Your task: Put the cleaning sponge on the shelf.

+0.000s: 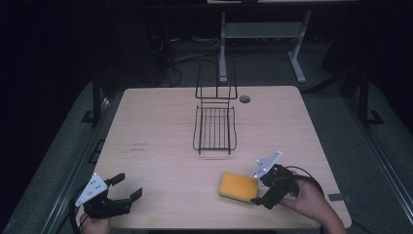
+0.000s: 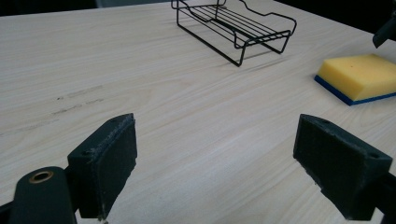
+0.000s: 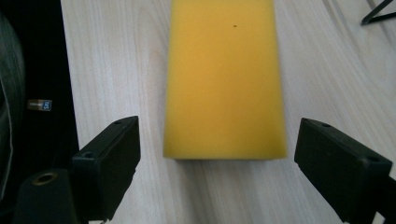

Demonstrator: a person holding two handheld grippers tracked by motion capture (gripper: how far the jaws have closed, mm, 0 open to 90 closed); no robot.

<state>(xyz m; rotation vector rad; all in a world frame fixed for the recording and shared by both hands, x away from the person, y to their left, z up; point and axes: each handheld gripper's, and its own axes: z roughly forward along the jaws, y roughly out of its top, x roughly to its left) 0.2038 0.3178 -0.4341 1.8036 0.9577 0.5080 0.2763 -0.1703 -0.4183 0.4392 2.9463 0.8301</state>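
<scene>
Just ahead of the right hand-held gripper (image 3: 217,154), whose jaws are spread wide and empty, lies the yellow sponge (image 3: 224,79) on the surface (image 1: 160,146). Beyond stands a wire rack (image 1: 215,127); nothing intervenes. Left hand-held gripper (image 1: 124,187) gapes too, well apart.

The right gripper view's top edge cuts off the sponge's (image 3: 224,79) far end.

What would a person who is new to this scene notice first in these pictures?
The yellow sponge stands out most; it lies flat on the pale wooden table near its front edge, just ahead of the open right tongs. Next comes the black wire rack, standing at the middle of the table toward its far side. The left tongs wait open at the front left corner, holding nothing.
</scene>
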